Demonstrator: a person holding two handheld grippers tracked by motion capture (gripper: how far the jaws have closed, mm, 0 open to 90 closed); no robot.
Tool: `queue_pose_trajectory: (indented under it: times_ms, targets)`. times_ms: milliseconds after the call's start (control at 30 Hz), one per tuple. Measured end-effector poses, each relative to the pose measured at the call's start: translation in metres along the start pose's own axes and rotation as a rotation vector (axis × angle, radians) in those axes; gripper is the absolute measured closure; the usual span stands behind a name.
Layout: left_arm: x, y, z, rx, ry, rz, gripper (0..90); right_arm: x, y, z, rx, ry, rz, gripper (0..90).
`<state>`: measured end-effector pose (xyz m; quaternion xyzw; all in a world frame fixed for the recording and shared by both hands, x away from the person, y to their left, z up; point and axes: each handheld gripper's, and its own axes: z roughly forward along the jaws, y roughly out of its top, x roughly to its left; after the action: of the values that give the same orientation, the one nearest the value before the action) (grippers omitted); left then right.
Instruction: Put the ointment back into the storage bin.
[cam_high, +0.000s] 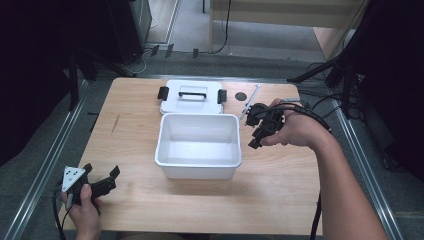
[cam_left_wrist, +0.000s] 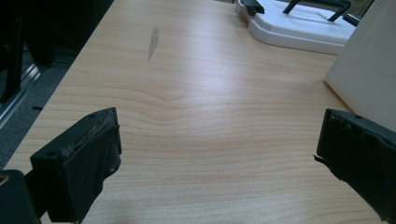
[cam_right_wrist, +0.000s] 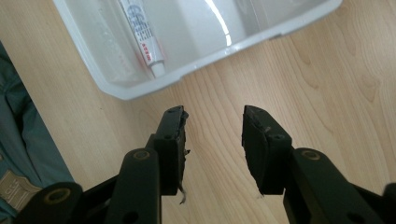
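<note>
Both grippers were black. The left gripper (cam_high: 103, 177) carried a grey three-cornered plate (cam_high: 72, 176) with small dark holes, and a black cable (cam_high: 56, 212) trailed from it. The right gripper (cam_right_wrist: 212, 140) showed round screw heads on its arms, worn, frayed pads (cam_right_wrist: 176, 140), and a black cable (cam_high: 316, 218). Both forearms were bare, with no sleeves.

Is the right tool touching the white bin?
Apart. The right gripper view shows the right tool open and empty, with bare table between its tips and the white bin.
</note>
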<state>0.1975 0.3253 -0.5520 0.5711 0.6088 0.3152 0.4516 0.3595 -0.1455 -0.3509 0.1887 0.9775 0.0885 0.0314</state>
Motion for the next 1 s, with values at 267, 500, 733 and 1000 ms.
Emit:
queue_pose_trajectory:
  times_ms: [267,500,733,1000]
  targets:
    - [0.000,0.000,0.000,-0.002,0.001,0.000,0.4,-0.004,-0.016,0.008,0.006,0.013,0.030,60.3]
    - [0.000,0.000,0.000,-0.001,0.001,0.001,0.5,-0.008,-0.025,0.020,-0.001,-0.005,0.069,52.8]
    - [0.000,0.000,0.000,-0.001,0.002,0.002,0.5,-0.020,-0.038,0.025,-0.094,-0.043,0.211,51.6]
    - [-0.001,0.000,0.000,-0.002,0.003,0.004,0.5,-0.021,-0.057,0.039,-0.169,-0.163,0.336,27.3]
